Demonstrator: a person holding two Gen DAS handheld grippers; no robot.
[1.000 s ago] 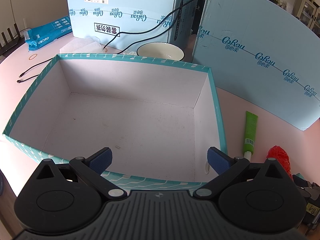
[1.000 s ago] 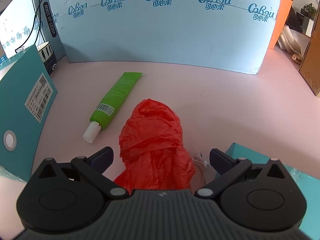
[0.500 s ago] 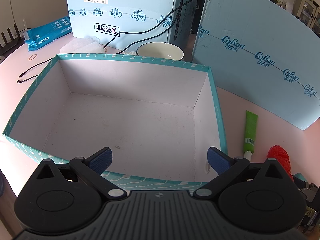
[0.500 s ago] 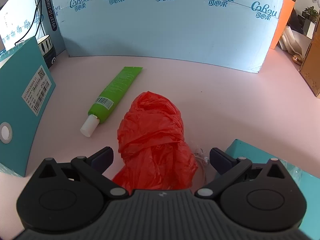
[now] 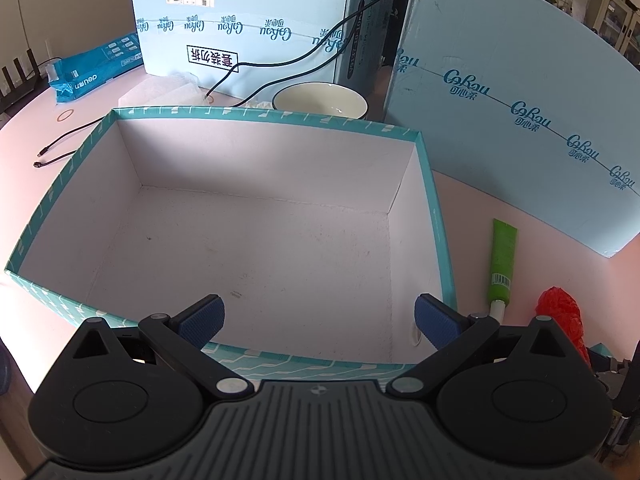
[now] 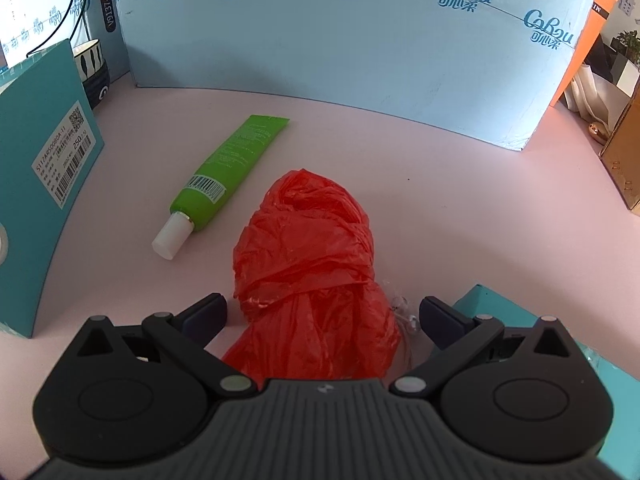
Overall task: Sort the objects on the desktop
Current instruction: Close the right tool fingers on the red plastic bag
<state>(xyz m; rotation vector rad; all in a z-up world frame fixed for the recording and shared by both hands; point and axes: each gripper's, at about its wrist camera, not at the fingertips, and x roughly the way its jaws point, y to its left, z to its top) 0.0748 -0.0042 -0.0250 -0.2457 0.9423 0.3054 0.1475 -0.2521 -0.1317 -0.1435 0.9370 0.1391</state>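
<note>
Surface: pink desktop (image 6: 460, 184), walled off at the back by pale blue cartons (image 6: 320, 40).
Box: teal box (image 5: 436, 216) is set open-topped at the left, presumably as the sorting bin; nothing is seen inside.
Left gripper (image 5: 318, 318): held over the box's near rim, fingers spread, nothing between them.
Right gripper (image 6: 322, 314): fingers spread to either side of the red plastic bag (image 6: 308, 240), not closed on it, apparently lined up for a grasp.
Green tube (image 6: 230, 168): lies just beside the bag, cap toward the camera.
Left view only: box interior, bowl (image 5: 320, 100), black cables (image 5: 64, 148).
Right view only: barcode label on the box's outer wall, teal corner at lower right.
</note>
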